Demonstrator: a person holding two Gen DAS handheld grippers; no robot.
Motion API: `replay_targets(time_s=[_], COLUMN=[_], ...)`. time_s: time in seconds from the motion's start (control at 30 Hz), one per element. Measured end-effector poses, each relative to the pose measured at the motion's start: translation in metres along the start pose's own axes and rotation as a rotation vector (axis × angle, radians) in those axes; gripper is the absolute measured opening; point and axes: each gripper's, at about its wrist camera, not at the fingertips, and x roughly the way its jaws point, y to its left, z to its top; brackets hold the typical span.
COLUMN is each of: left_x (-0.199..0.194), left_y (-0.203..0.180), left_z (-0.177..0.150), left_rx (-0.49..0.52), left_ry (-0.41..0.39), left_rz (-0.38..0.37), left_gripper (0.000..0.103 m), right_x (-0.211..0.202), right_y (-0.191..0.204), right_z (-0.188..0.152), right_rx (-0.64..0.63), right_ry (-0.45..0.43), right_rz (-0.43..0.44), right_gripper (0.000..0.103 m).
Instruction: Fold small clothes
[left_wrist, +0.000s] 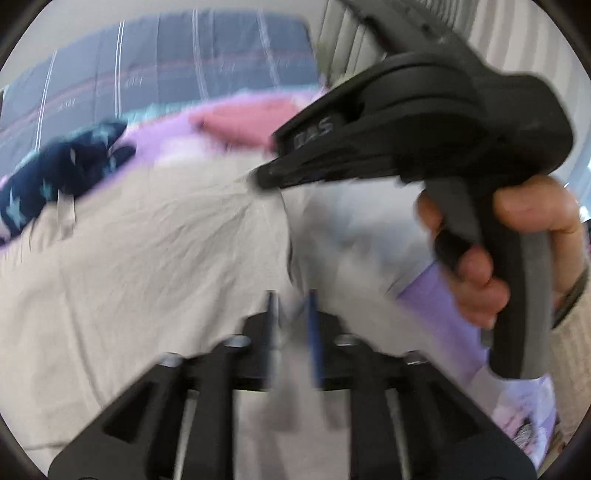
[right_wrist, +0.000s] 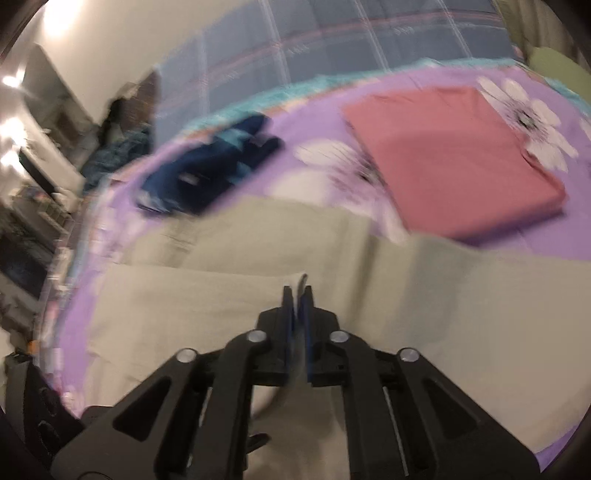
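Beige cloth, the garment being folded, is spread over a purple flowered bedsheet, with one layer already lying doubled over another in the right wrist view.

The right gripper is seen nearly closed, and a thin edge of the beige cloth appears to be pinched between its blue pads. The left gripper is held with its jaws a little apart; pale fabric lies between them, but through the blur it cannot be told whether the pads press on it.

Risks, as judged from this moment: the thin pinch at the right could be lost if the cloth is pulled hard, and the corner would drop short of its mark. If only the right side is truly held, the fold could be dragged askew and creased. The navy star-print garment and the folded pink garment lie near the far edge of the beige cloth and could be disturbed by a wide sweep.

Only in the left wrist view are the right gripper's body and the hand on its handle shown, with cloth gathered into radiating folds at its tips. Only in the right wrist view are the neat pink fold and the doubled beige layer made plain.
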Motion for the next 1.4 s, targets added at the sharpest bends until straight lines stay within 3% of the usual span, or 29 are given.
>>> replay_targets(time_s=[0.03, 0.07, 0.13, 0.17, 0.3, 0.37, 0.4, 0.47, 0.5, 0.53, 0.57, 0.6, 0.73, 0.8, 0.87, 0.93, 1.03, 1.13, 1.27, 1.4], left_x=[-0.001, -0.007, -0.026, -0.037, -0.069, -0.074, -0.076, -0.085, -0.092, -0.106, -0.114, -0.12, -0.13, -0.138, -0.141, -0.135, -0.116, -0.078, -0.077, -0.077], left_y=[0.004, 0.01, 0.027, 0.036, 0.073, 0.106, 0.126, 0.158, 0.179, 0.205, 0.218, 0.227, 0.23, 0.215, 0.198, 0.178, 0.156, 0.147, 0.138, 0.137], left_z=[-0.005, -0.008, -0.012, -0.014, -0.027, -0.042, -0.055, -0.082, -0.094, -0.103, -0.108, -0.11, -0.11, -0.112, -0.104, -0.091, -0.084, -0.091, -0.088, -0.088], left_rx=[-0.004, -0.002, 0.005, -0.003, -0.059, -0.093, -0.107, -0.156, -0.225, -0.344, -0.397, -0.412, -0.417, -0.411, -0.382, -0.31, -0.237, -0.204, -0.155, -0.144], left_ry=[0.005, -0.009, -0.045, -0.065, -0.091, -0.062, -0.043, 0.007, 0.013, -0.017, -0.03, -0.031, -0.036, -0.055, -0.086, -0.104, -0.093, -0.007, -0.006, -0.005], left_rz=[0.011, 0.016, 0.044, 0.074, 0.171, 0.273, 0.364, 0.489, 0.481, 0.413, 0.409, 0.445, 0.462, 0.429, 0.343, 0.324, 0.305, 0.315, 0.372, 0.384], left_gripper=[0.037, 0.038, 0.051, 0.053, 0.055, 0.056, 0.057, 0.06, 0.075, 0.071, 0.063, 0.048, 0.045, 0.04, 0.028, 0.017, 0.016, 0.016, 0.016, 0.016], right_x=[0.003, 0.004, -0.002, -0.008, -0.027, -0.024, -0.018, -0.003, -0.007, -0.01, -0.013, -0.018, -0.038, -0.067, -0.095, -0.123, -0.17, -0.21, -0.228, -0.224], right_y=[-0.005, -0.008, -0.011, -0.01, 0.008, 0.018, 0.02, 0.019, 0.019, 0.019, 0.018, 0.016, 0.001, -0.017, -0.048, -0.087, -0.161, -0.228, -0.3, -0.323], right_z=[-0.005, -0.011, -0.021, -0.026, -0.053, -0.069, -0.077, -0.093, -0.098, -0.1, -0.1, -0.101, -0.11, -0.114, -0.114, -0.115, -0.122, -0.135, -0.162, -0.175], right_rx=[0.011, 0.012, 0.005, -0.003, -0.06, -0.102, -0.113, -0.146, -0.159, -0.154, -0.14, -0.11, -0.012, 0.047, 0.134, 0.259, 0.487, 0.681, 0.926, 0.997], right_ry=[-0.003, -0.008, -0.019, -0.029, -0.029, 0.003, 0.023, 0.042, 0.003, -0.008, -0.006, -0.001, -0.013, -0.096, -0.181, -0.259, -0.367, -0.477, -0.505, -0.536], right_rz=[-0.06, -0.068, -0.043, -0.029, 0.137, 0.17, 0.146, 0.072, 0.072, 0.068, 0.064, 0.059, 0.057, 0.051, -0.003, -0.06, -0.111, -0.152, -0.099, -0.021], right_gripper=[0.013, 0.014, 0.014, 0.014, 0.013, 0.021, 0.025, 0.022, 0.022, 0.023, 0.023, 0.025, 0.025, 0.025, 0.026, 0.026, 0.026, 0.026, 0.026, 0.035])
